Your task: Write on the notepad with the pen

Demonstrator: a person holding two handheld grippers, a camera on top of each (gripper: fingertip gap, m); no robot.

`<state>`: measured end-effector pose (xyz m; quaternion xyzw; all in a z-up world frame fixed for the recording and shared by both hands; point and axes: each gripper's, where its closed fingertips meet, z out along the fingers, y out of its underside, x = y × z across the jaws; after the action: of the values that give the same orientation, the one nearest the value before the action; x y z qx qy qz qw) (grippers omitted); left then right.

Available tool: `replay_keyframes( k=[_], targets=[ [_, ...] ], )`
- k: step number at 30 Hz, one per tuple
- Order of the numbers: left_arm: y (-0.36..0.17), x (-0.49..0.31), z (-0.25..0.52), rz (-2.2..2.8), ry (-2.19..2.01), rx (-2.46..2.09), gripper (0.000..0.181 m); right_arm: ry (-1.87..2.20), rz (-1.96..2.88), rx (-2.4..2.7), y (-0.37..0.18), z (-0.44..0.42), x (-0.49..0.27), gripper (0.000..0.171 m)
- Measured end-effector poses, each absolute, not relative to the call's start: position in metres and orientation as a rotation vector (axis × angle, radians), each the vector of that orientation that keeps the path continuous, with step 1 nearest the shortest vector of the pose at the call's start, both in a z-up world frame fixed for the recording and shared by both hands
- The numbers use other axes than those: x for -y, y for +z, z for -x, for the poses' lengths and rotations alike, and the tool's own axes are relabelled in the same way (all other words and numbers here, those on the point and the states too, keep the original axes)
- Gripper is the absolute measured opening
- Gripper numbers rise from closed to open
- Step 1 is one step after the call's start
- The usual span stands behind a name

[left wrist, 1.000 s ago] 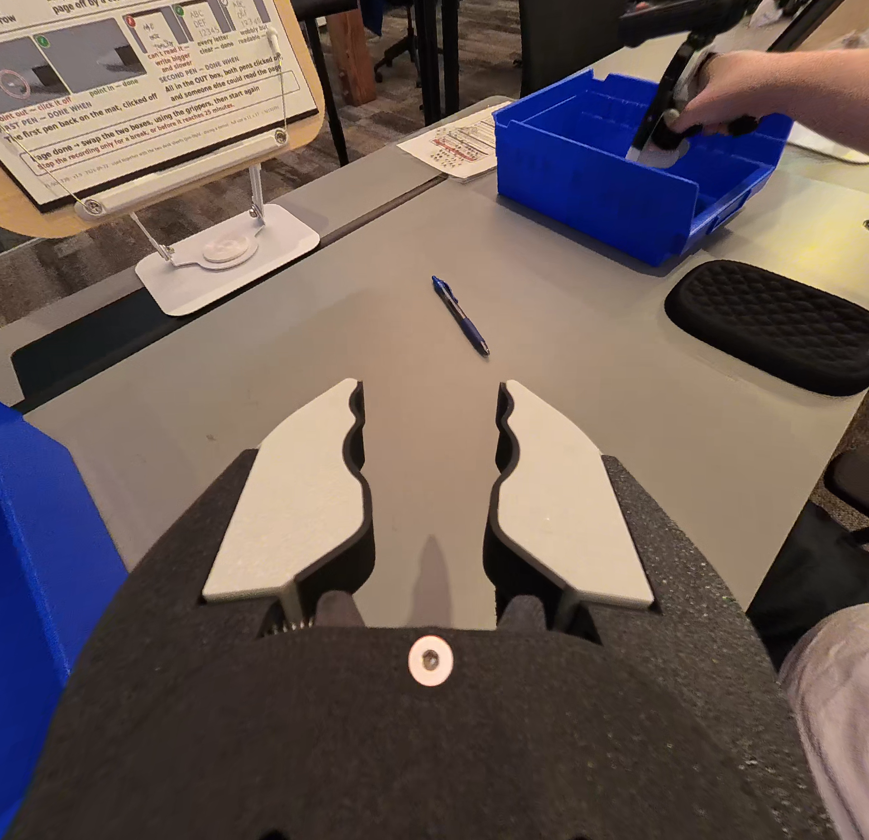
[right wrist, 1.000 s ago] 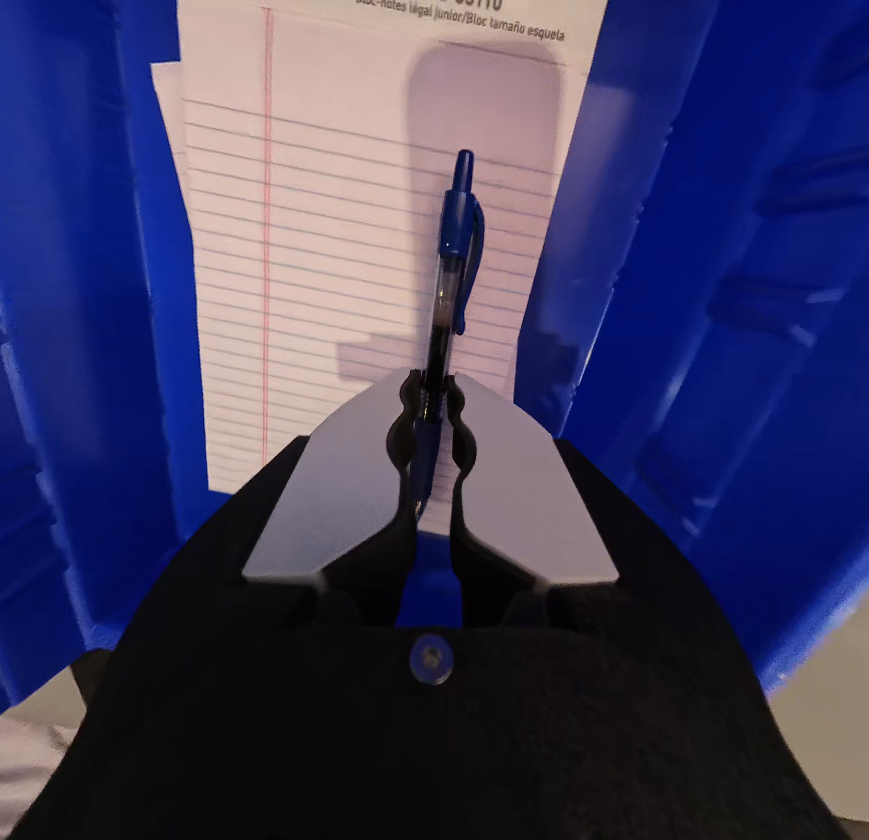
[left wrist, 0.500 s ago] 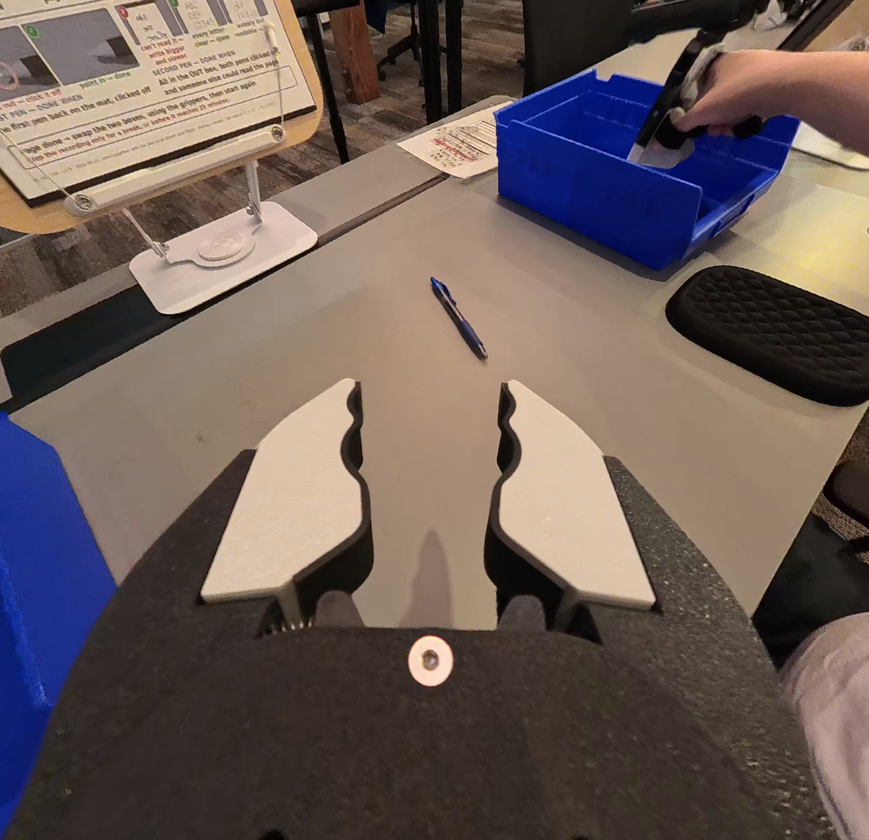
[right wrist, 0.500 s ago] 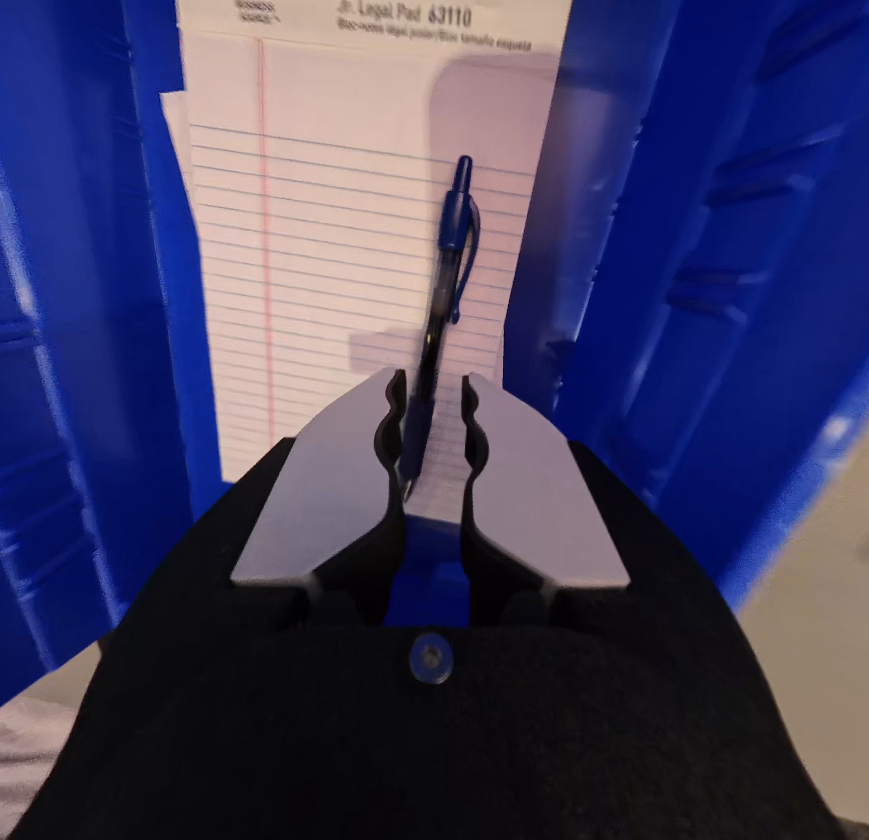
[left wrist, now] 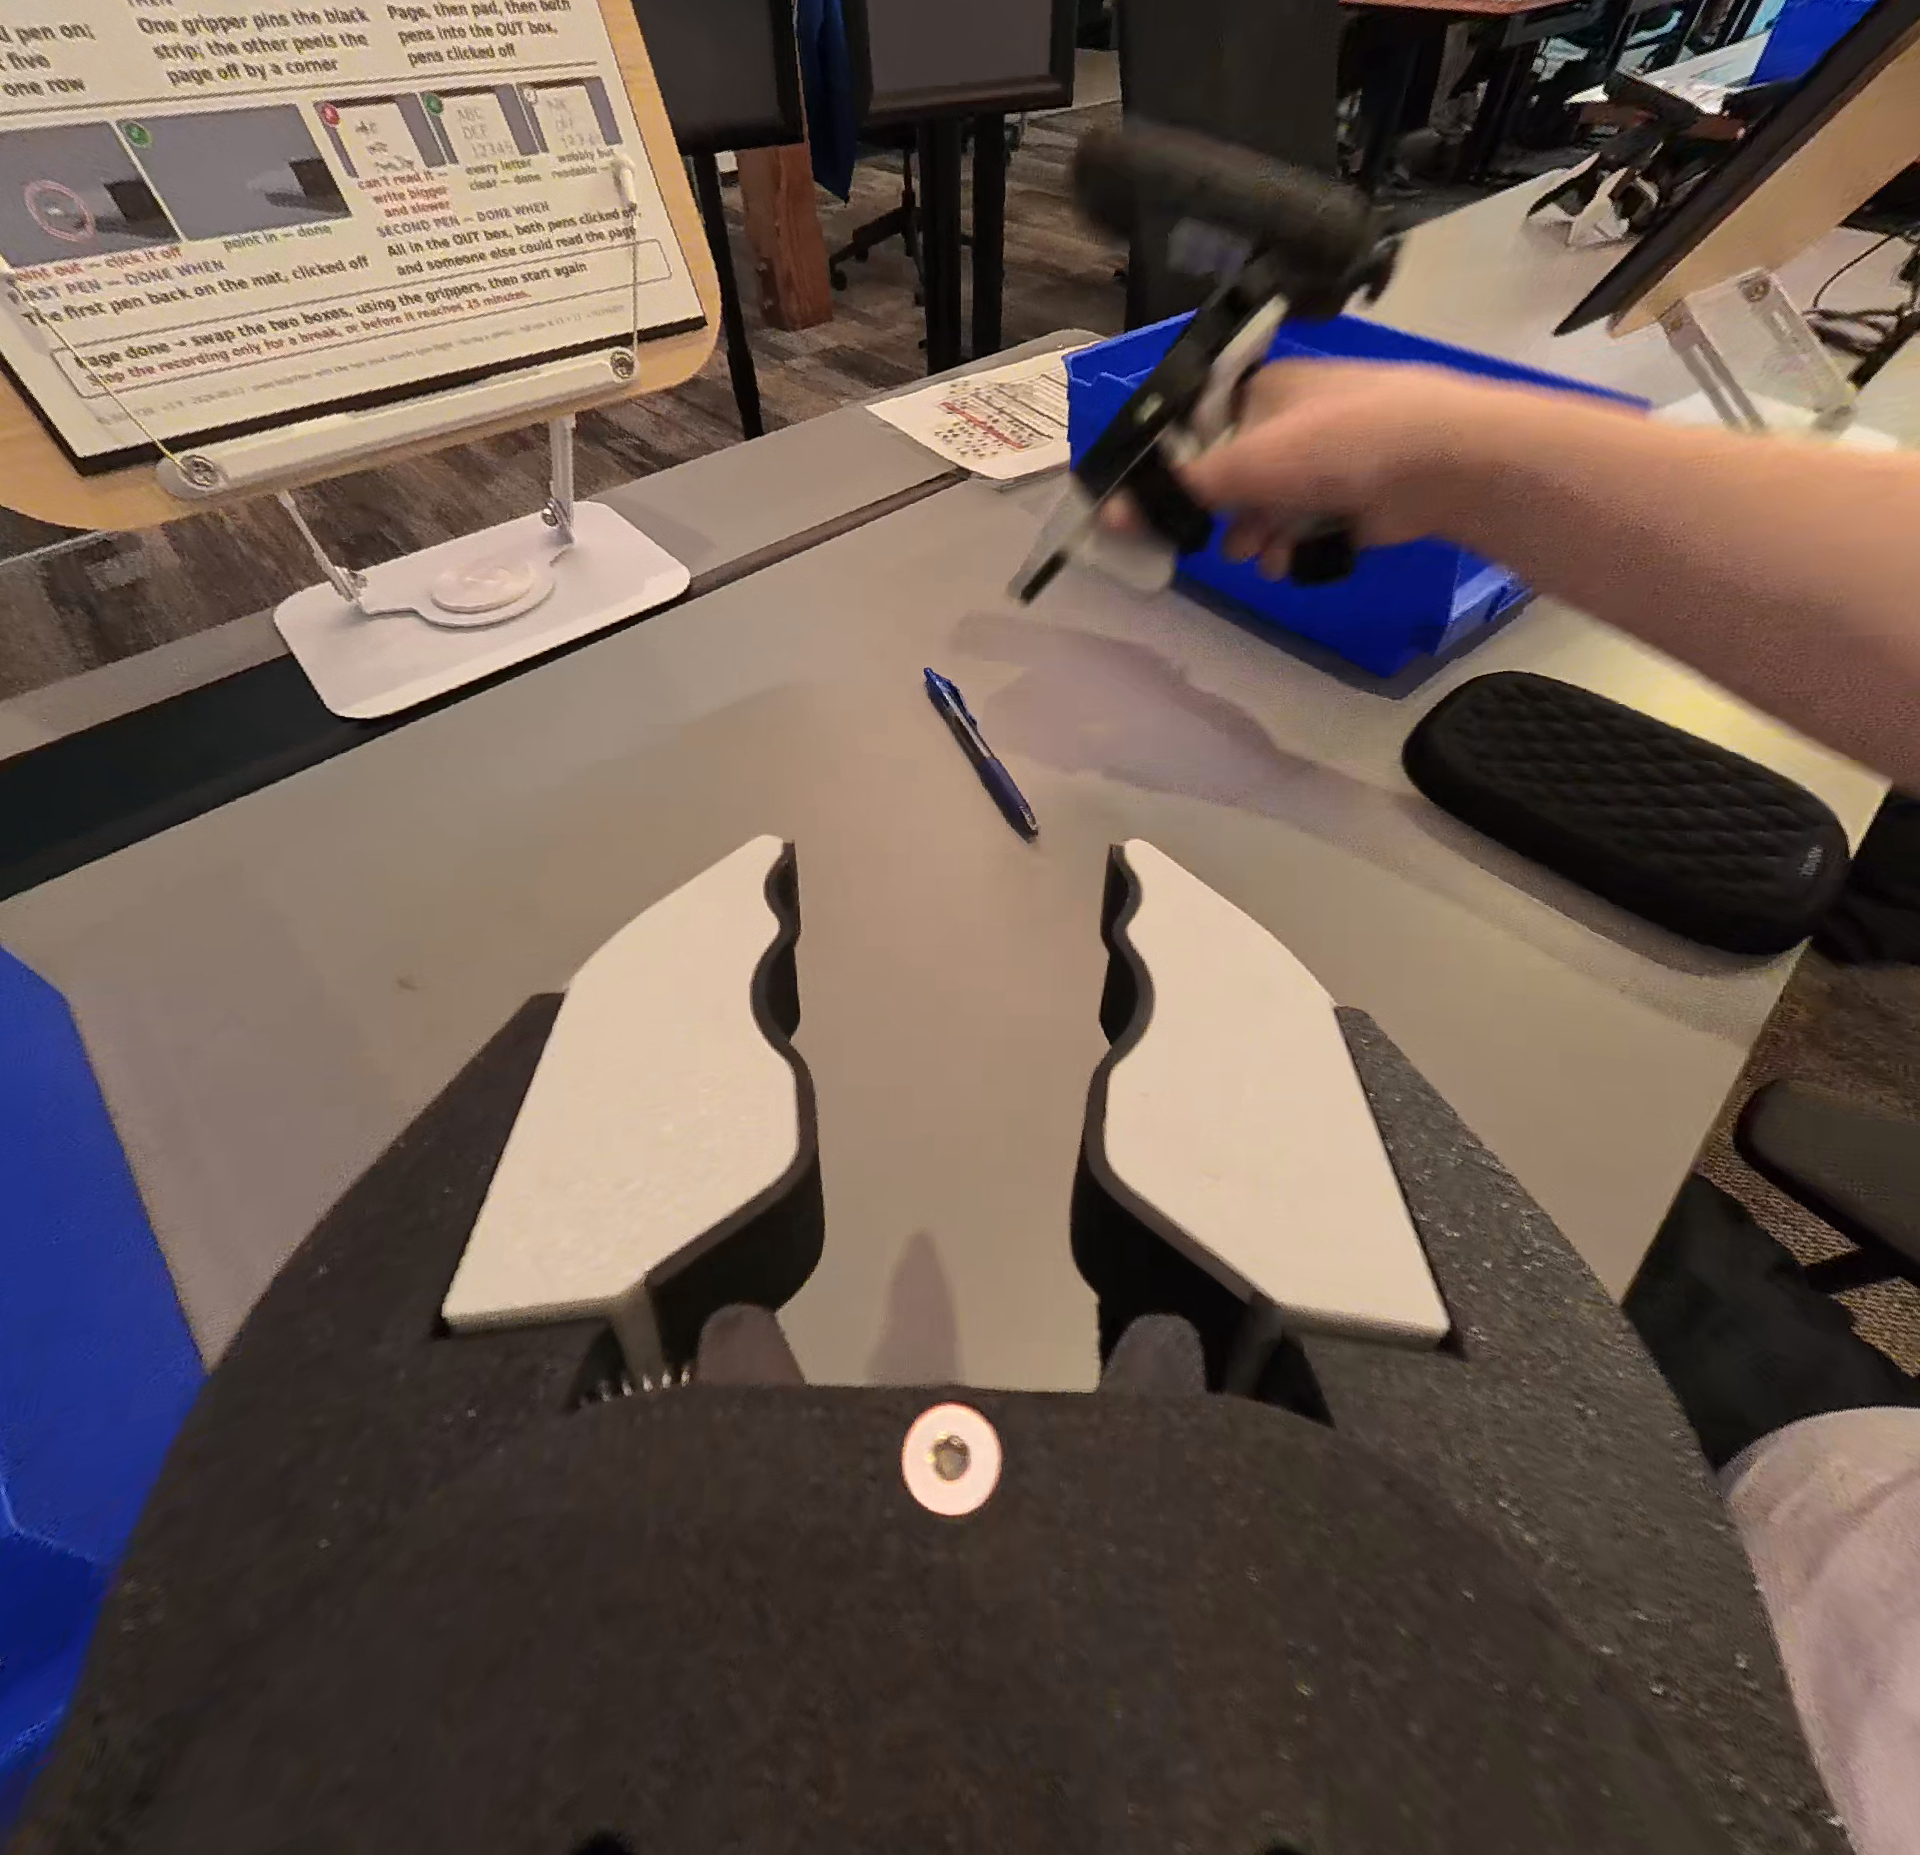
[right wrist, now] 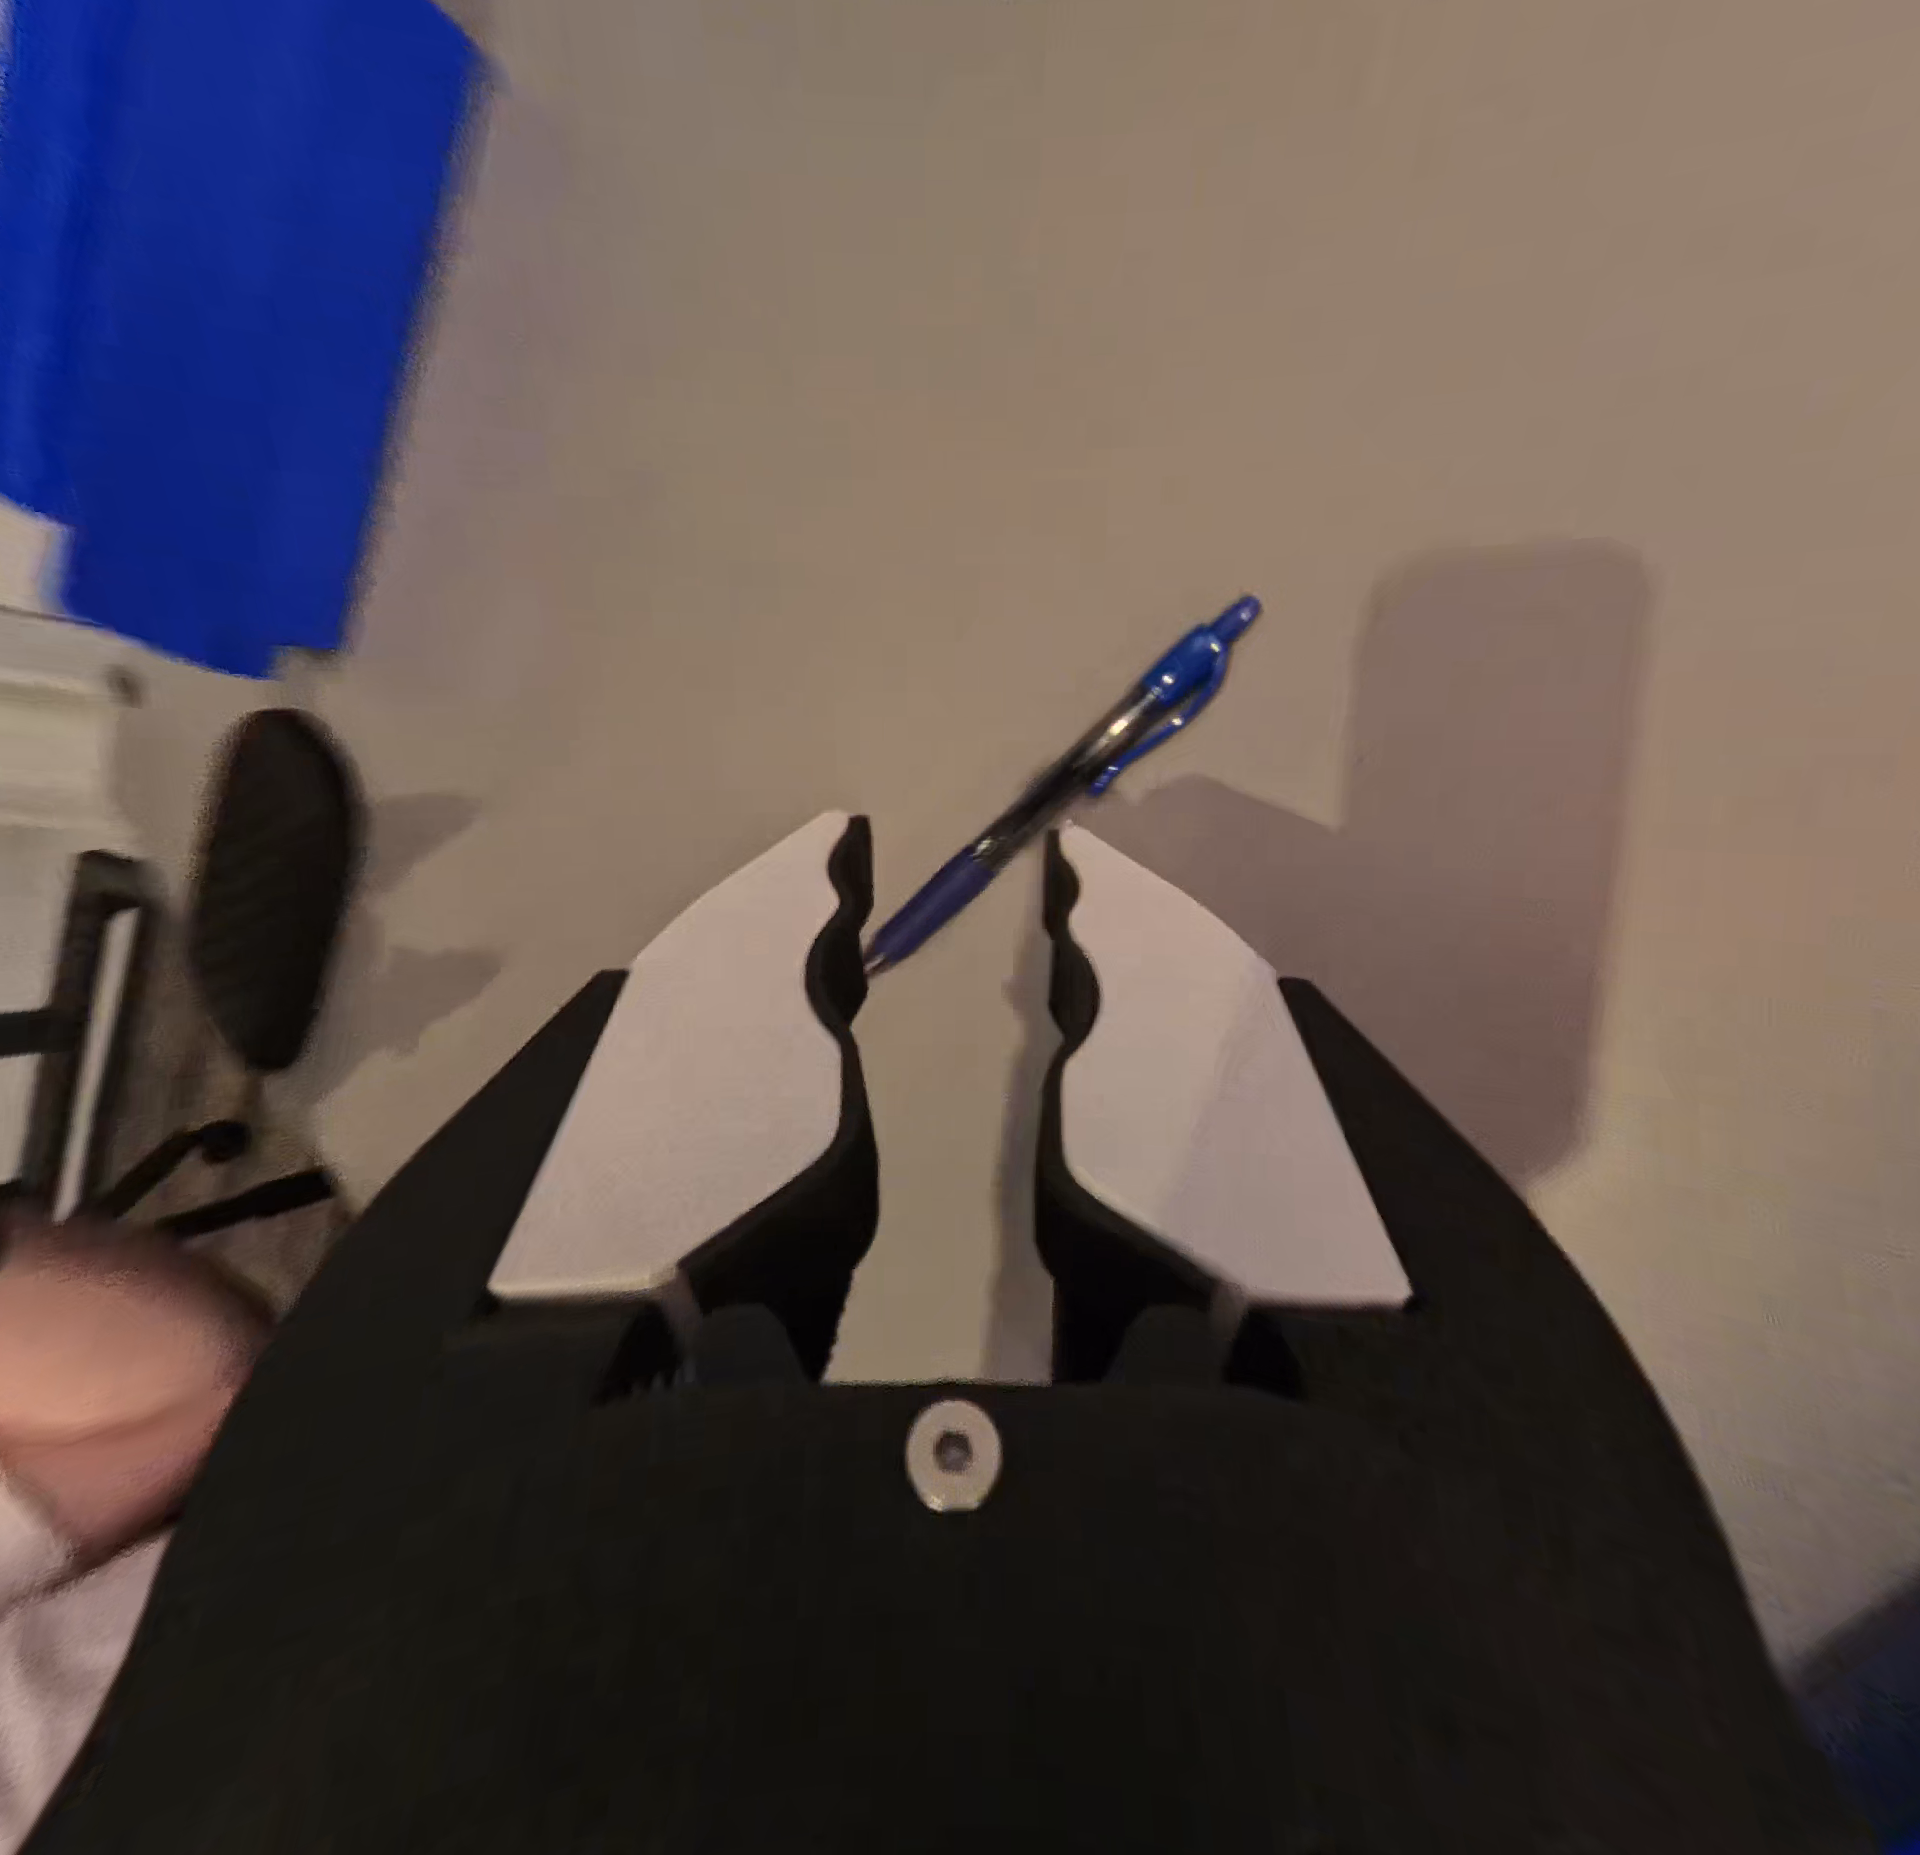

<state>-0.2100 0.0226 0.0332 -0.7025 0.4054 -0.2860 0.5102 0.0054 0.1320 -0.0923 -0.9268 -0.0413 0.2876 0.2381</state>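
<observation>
While parted, right gripper (right wrist: 956, 839) overhangs pen (right wrist: 1070, 777).

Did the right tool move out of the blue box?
Yes. The right tool came up out of the blue bin and swung left over the gray table, toward the blue pen lying there.

The left gripper (left wrist: 951, 958) is held wide open, low in frame; the right gripper (right wrist: 956, 865) (blurred in the left view) is open too.
</observation>
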Motion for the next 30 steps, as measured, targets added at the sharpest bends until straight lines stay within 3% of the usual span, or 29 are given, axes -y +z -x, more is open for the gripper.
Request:
replay_keyframes(
  k=[3,7,11,18,21,30],
  targets=[
    [0.039,-0.013,0.218,1.661,-0.709,-0.959,0.055,0.572,2.764,0.063,-0.137,0.008,-0.135,0.044],
    [0.039,-0.005,0.234,1.642,-0.732,-0.956,0.054,0.183,2.903,0.066,-0.15,0.004,-0.138,0.046],
    [0.038,-0.003,0.25,1.626,-0.76,-0.958,0.054,0.043,3.006,0.044,-0.158,0.011,-0.128,0.049],
    [0.04,-0.002,0.273,1.585,-0.792,-0.932,0.053,0.007,3.016,-0.031,-0.159,0.017,-0.125,0.039],
    [0.038,-0.003,0.279,1.586,-0.791,-0.924,0.053,-0.006,3.028,0.046,-0.159,0.018,-0.123,0.016],
    [0.032,-0.001,0.271,1.618,-0.78,-0.943,0.052,0.076,2.965,0.327,-0.144,0.028,-0.125,0.012]
  ],
)
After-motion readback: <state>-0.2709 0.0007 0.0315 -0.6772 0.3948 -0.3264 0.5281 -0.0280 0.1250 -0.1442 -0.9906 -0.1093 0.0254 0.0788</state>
